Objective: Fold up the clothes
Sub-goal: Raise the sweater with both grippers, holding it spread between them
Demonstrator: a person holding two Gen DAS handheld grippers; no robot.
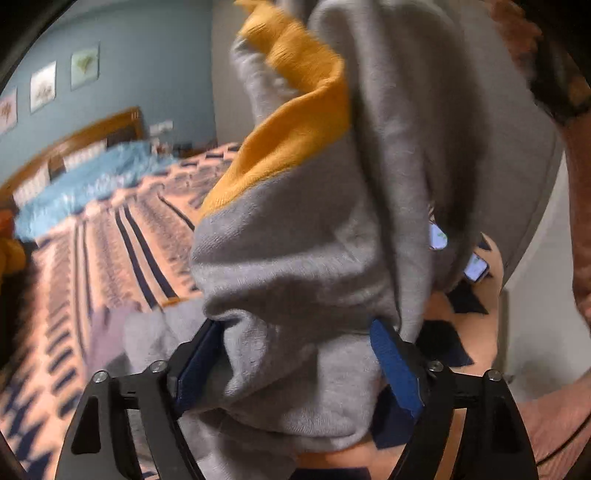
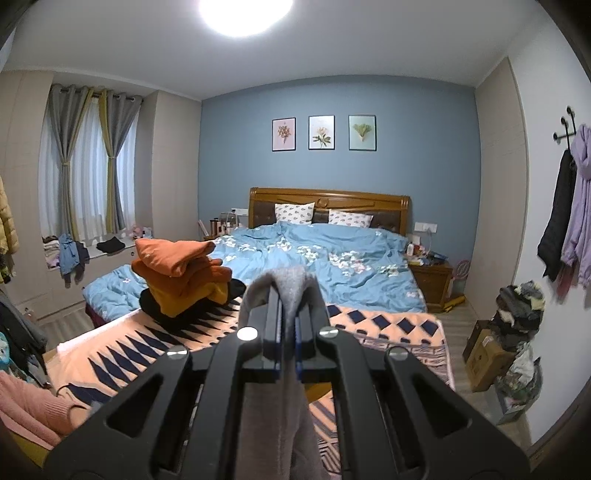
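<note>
1. Left wrist view: the left gripper [image 1: 295, 363] stands partly open, the grey garment [image 1: 295, 258] with its mustard panel bunched between its blue pads [image 1: 397, 365]; whether they press it I cannot tell.
2. Right wrist view: the right gripper [image 2: 287, 325] is clamped tight on a fold of the grey garment [image 2: 284, 286], which drapes over its tips; a pile of folded clothes [image 2: 184, 277] sits ahead to its left.

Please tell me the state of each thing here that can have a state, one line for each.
Left tool: open, grey fabric bunched between its pads.
Right tool: shut on a fold of the grey garment.
Grey fleece garment with mustard-yellow lining: hanging, crumpled, not folded.
Stack of orange and black clothes: folded, on the bed.
Round ceiling lamp: on.
</note>
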